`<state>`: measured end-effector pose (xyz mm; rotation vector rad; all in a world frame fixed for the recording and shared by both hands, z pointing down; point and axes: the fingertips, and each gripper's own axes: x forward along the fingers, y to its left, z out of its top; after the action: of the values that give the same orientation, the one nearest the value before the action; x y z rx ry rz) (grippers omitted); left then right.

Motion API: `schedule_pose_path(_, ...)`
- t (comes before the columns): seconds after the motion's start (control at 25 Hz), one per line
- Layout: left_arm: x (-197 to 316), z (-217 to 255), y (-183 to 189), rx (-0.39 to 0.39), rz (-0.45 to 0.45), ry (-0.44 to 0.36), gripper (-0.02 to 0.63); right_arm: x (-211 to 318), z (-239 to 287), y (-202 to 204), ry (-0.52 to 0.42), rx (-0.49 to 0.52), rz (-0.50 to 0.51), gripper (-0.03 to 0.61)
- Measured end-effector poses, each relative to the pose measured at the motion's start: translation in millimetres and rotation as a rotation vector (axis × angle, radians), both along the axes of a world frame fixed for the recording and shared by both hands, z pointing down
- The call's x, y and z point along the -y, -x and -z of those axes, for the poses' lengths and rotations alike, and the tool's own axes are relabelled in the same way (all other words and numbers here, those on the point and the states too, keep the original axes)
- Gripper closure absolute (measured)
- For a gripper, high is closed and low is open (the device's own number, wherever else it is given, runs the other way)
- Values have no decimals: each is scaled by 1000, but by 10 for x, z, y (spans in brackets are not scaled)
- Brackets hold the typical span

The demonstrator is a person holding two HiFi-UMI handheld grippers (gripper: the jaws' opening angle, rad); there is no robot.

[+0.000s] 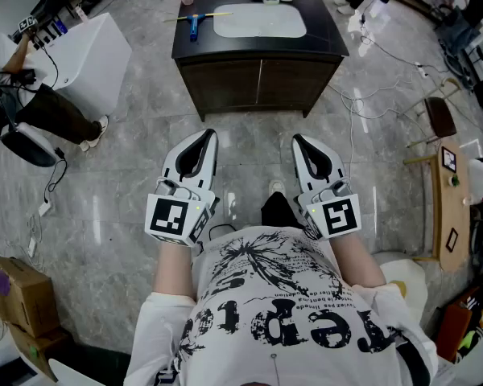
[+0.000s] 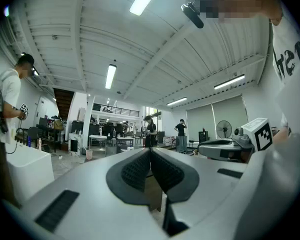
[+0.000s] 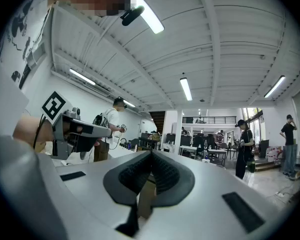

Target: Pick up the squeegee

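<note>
Head view: the left gripper and the right gripper were held side by side before the person's torso, each with its jaws pressed together and empty. The squeegee lay on the dark vanity top, just left of the white basin and well apart from both grippers.

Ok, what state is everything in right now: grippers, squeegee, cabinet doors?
Left hand-held gripper: shut, empty.
Right hand-held gripper: shut, empty.
Squeegee: lying untouched on the counter, left of the sink.
Cabinet doors: closed.
</note>
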<state>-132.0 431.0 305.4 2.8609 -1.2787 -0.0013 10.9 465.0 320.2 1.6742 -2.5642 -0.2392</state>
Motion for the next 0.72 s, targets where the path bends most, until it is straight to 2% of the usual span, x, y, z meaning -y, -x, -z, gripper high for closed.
schedule_pose_path(0.56,36,-76,33,-13,-6,25,598,58,-14,44,-2,20,-24,565)
schedule_pose_path(0.64,48,-89,64,-38,-9,27,598,90,-14,48,-3,29,-31,565)
schedule_pose_path(0.72,67,-78,99,-96,-19,15,598,150,-40,54,5,35,-35,565)
